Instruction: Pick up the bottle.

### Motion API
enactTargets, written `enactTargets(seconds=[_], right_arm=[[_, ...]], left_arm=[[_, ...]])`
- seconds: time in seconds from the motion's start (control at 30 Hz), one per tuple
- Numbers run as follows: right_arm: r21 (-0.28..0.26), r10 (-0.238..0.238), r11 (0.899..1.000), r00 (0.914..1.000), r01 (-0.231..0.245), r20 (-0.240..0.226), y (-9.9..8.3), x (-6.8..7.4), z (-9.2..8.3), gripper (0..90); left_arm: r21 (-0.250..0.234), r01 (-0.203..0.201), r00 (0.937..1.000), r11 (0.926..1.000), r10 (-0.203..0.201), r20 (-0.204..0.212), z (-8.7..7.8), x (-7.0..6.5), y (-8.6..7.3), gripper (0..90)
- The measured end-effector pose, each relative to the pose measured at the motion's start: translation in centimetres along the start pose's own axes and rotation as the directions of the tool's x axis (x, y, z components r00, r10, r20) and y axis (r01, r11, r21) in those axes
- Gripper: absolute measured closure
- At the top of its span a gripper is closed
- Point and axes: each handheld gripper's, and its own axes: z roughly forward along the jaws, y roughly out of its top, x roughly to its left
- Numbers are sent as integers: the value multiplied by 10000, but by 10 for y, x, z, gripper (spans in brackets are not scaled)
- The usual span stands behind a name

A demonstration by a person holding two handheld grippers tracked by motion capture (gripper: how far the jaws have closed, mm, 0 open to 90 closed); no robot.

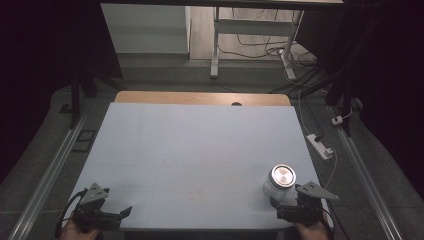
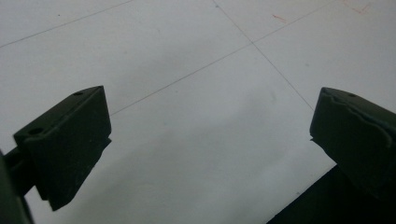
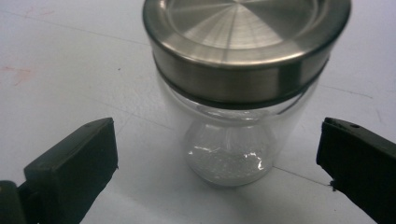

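Observation:
A clear glass jar (image 1: 278, 186) with a brushed metal lid (image 1: 282, 175) stands upright near the front right of the pale blue table (image 1: 190, 150). In the right gripper view the jar (image 3: 233, 140) rises just beyond my right gripper (image 3: 217, 158), whose jaws stand wide apart on either side without touching it. From above, that right gripper (image 1: 287, 206) sits just in front of the jar at the table's front edge. My left gripper (image 1: 117, 212) rests at the front left corner. Its jaws are spread wide in the left gripper view, left gripper (image 2: 210, 140), with bare table between them.
A wooden strip (image 1: 200, 98) borders the table's far edge. A white power strip (image 1: 320, 145) and cables lie on the floor to the right. A white desk frame (image 1: 250, 35) stands beyond the table. Metal rails run along both sides.

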Motion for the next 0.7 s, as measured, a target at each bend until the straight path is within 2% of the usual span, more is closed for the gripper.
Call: enactTargets(seconds=[0.3, 0.7], right_arm=[[82, 218, 9997, 9992, -216, -335, 0, -3, 1, 0], [309, 259, 9992, 9988, -246, -412, 1, -4, 3, 0]], left_arm=[[-47, 89, 9998, 9999, -88, 165, -1, 2, 0, 0], [-96, 127, 9993, 9999, -124, 342, -1, 3, 0, 0]])
